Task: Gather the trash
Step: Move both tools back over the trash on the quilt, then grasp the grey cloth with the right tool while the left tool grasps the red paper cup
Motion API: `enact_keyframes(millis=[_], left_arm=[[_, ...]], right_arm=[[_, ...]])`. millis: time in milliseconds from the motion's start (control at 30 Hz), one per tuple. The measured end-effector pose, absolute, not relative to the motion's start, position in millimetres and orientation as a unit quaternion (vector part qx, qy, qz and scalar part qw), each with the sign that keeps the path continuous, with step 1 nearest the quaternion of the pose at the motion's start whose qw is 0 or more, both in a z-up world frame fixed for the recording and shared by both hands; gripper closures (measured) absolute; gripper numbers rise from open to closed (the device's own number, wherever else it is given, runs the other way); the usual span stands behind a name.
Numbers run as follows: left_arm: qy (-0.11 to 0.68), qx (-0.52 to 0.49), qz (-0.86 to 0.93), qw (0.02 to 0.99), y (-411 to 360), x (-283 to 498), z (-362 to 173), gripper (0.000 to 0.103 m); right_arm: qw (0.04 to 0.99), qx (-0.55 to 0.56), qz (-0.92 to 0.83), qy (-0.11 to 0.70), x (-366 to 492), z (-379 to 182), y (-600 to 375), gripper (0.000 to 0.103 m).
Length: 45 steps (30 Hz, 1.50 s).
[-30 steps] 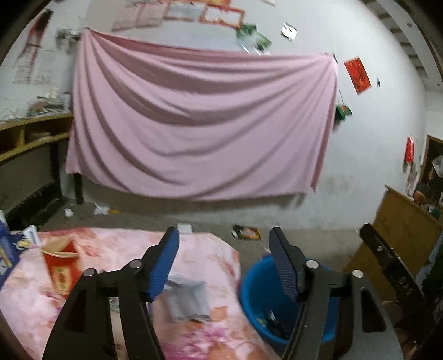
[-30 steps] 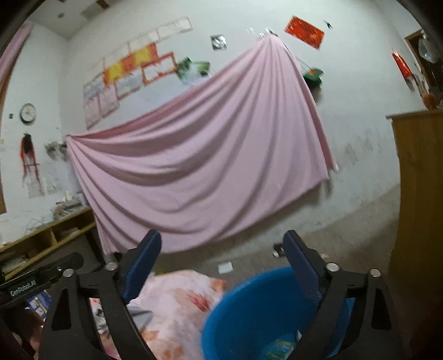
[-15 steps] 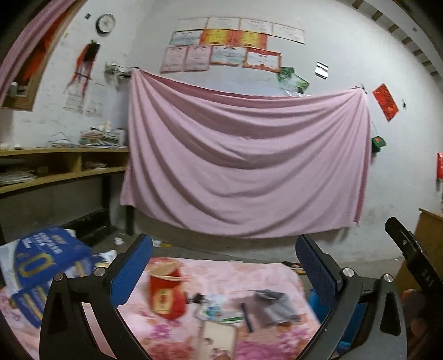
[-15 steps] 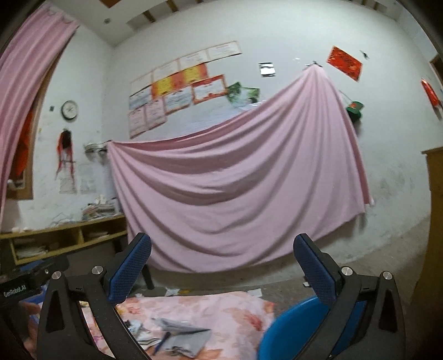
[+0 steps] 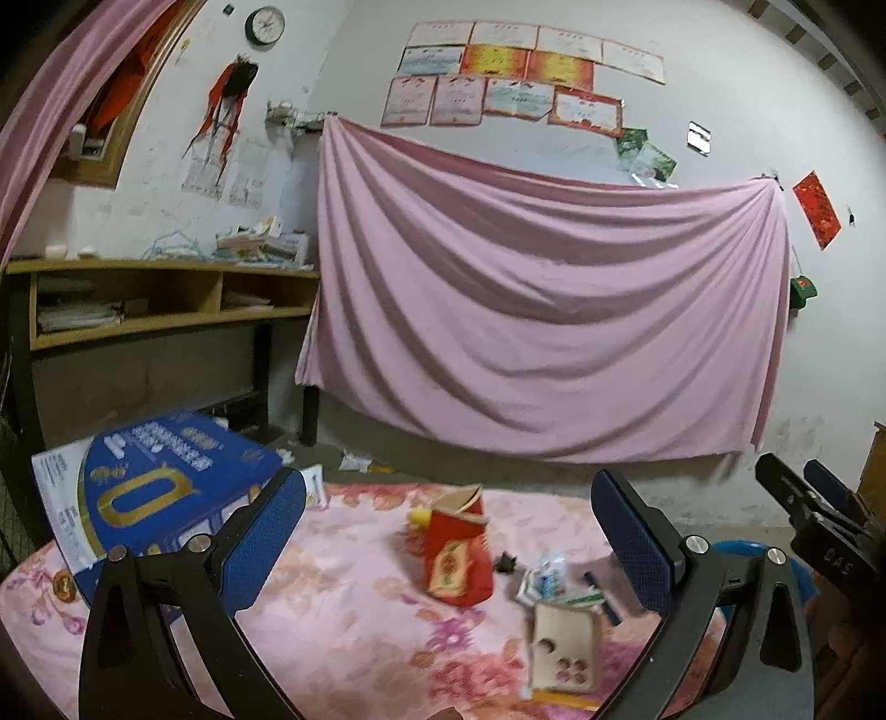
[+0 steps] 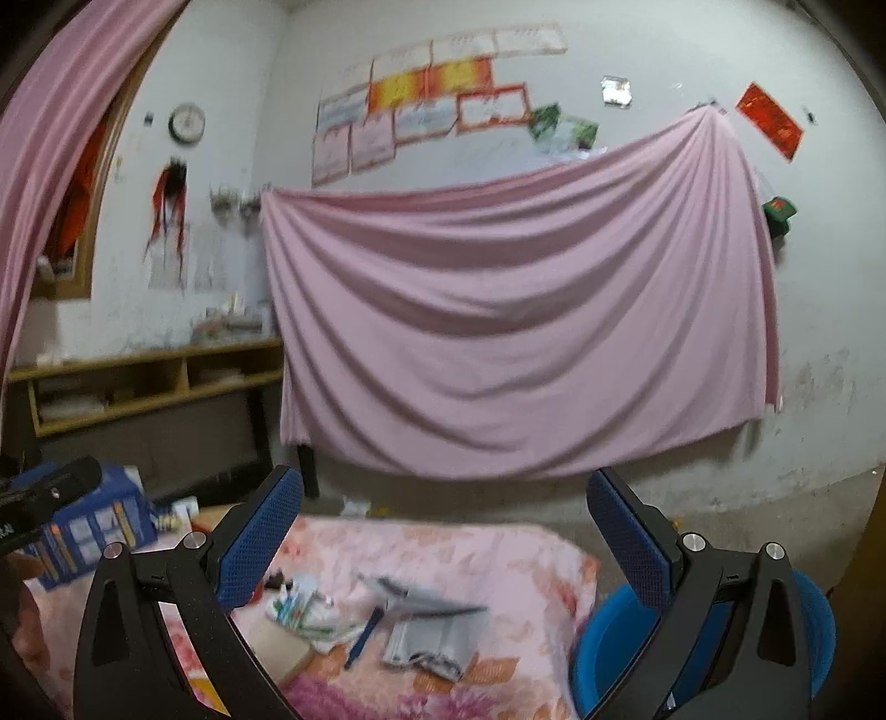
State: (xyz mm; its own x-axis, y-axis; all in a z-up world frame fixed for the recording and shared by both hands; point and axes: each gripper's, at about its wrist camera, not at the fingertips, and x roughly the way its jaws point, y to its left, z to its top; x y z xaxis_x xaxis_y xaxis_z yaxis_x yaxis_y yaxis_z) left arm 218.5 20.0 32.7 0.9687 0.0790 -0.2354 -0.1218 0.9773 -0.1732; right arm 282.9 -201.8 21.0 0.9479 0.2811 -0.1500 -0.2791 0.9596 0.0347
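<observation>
Blue-padded left tongs (image 5: 448, 531) and right tongs (image 6: 443, 526) gape empty above littered floral cloth (image 5: 343, 609).

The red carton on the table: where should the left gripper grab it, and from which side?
Grip the red carton across its flat side faces, near the middle. It stands tilted with its open flap up, so come straight in from the front with the left gripper, which is open and level with it.

A large pink draped cloth (image 5: 542, 310) hangs on the white wall, a row of framed paper certificates (image 5: 515, 72) above it. A round wall clock (image 5: 264, 25) sits at upper left, over a wooden shelf unit (image 5: 160, 299) stacked with papers.
</observation>
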Motion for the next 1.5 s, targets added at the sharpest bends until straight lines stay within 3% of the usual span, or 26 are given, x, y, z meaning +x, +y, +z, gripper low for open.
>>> enact_keyframes(millis=[400,833,967,1133,1200,1267,1400,1500], left_arm=[[0.243,-0.098,0.044,0.964,38,266,-2,0.002],[0.324,-0.102,-0.005,0.94,46,328,-31,0.005],[0.351,-0.124,-0.027,0.928,49,344,-38,0.021],[0.367,-0.115,-0.053,0.922,43,352,-43,0.054],[0.369,-0.116,-0.059,0.92,42,353,-45,0.065],[0.372,-0.122,-0.06,0.918,43,353,-47,0.075],[0.37,-0.123,-0.061,0.919,43,351,-46,0.096],[0.362,-0.113,-0.066,0.923,40,347,-44,0.099]], right_arm=[[0.963,-0.038,0.141,0.224,326,-10,-179,0.0],[0.912,0.005,0.146,0.384,383,-45,-175,0.0],[0.897,0.0,0.154,0.414,389,-56,-170,0.0],[0.89,0.002,0.158,0.429,390,-61,-171,0.008],[0.887,0.008,0.158,0.434,391,-62,-172,0.021],[0.888,0.015,0.157,0.433,390,-61,-175,0.027],[0.885,0.019,0.165,0.436,388,-62,-176,0.051],[0.884,0.02,0.168,0.435,388,-61,-175,0.063]])
